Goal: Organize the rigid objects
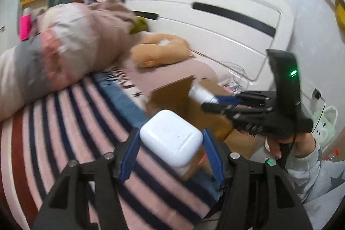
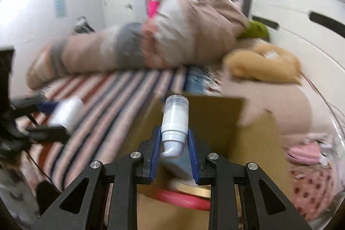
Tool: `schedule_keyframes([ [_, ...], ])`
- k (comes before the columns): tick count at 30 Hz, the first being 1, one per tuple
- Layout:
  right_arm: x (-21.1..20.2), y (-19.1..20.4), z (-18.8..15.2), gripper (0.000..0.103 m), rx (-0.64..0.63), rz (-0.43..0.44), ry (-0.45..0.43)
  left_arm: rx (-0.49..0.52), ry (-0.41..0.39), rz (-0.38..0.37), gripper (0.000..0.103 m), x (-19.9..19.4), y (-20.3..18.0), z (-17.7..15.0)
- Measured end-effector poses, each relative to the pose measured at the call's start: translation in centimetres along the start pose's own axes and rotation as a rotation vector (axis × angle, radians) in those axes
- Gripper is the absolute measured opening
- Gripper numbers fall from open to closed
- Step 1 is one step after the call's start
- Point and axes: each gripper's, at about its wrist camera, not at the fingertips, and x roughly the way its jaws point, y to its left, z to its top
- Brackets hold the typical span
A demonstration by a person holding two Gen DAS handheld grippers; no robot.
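Left claw (image 1: 171, 156): closed on a white earbud case (image 1: 171, 140), the blue pads bearing on its two opposite flat sides — a grip across the narrow width, presumably because the rounded shell would slip if taken any other way.
Earbud case position: held clear of the striped blanket (image 1: 64, 122), just short of the cardboard box (image 1: 172, 96); nothing supports it from below.
Right claw (image 2: 173, 143): closed on a pump bottle (image 2: 175, 120), pads pinching the lower part of the body, clear cap pointing forward away from the camera.
Pump bottle position: carried above the open cardboard box, with a pink-rimmed round item (image 2: 183, 199) visible below it in the right wrist view.
Cross-check: the left wrist view shows the right claw holding the bottle over the far side of the box, well apart from the case.
Reason for the arrangement: the box appears to serve as the collecting container, so both items are brought over or toward it — a judgement, not an observation.
Surroundings: bed with a bundled quilt (image 1: 64, 40) and a tan plush toy (image 1: 159, 51); white headboard (image 1: 215, 21) behind.
Image quality: motion blur in both views; fine contact detail uncertain.
Risk: the smooth case could slide between the pads if tilted.
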Motion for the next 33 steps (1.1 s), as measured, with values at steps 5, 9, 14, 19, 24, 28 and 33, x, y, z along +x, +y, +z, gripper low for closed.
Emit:
schedule_keyframes([
  [5,2.5,-3.9,-0.9,0.02,-0.046,-0.075,0.079,0.086,0.099,-0.026,0.055,6.3,-3.4,3.1],
  [9,4.0,-4.8,-1.2,0.02,-0.087,-0.103,0.104,0.123,0.194,0.032,0.055,10.5,-4.5,3.7],
  [14,4.2,-5.5,-2.3,0.021,-0.071,-0.063,0.087,0.154,0.254,0.045,0.055,12.3,-5.2,2.8],
  [19,3.9,-6.1,-2.3,0.021,-0.043,-0.032,0.065,0.163,0.256,0.076,0.055,12.5,-5.2,2.7],
  [24,3.5,-6.3,-2.4,0.025,-0.025,-0.015,0.052,0.164,0.248,0.096,0.057,12.2,-5.3,2.7],
  [28,3.1,-6.4,-2.4,0.027,-0.016,-0.011,0.05,0.137,0.214,0.097,0.065,11.1,-5.0,2.9],
  [33,2.1,-6.1,-2.0,0.037,-0.014,0.028,0.032,0.092,0.124,0.105,0.075,7.8,-4.4,3.2],
])
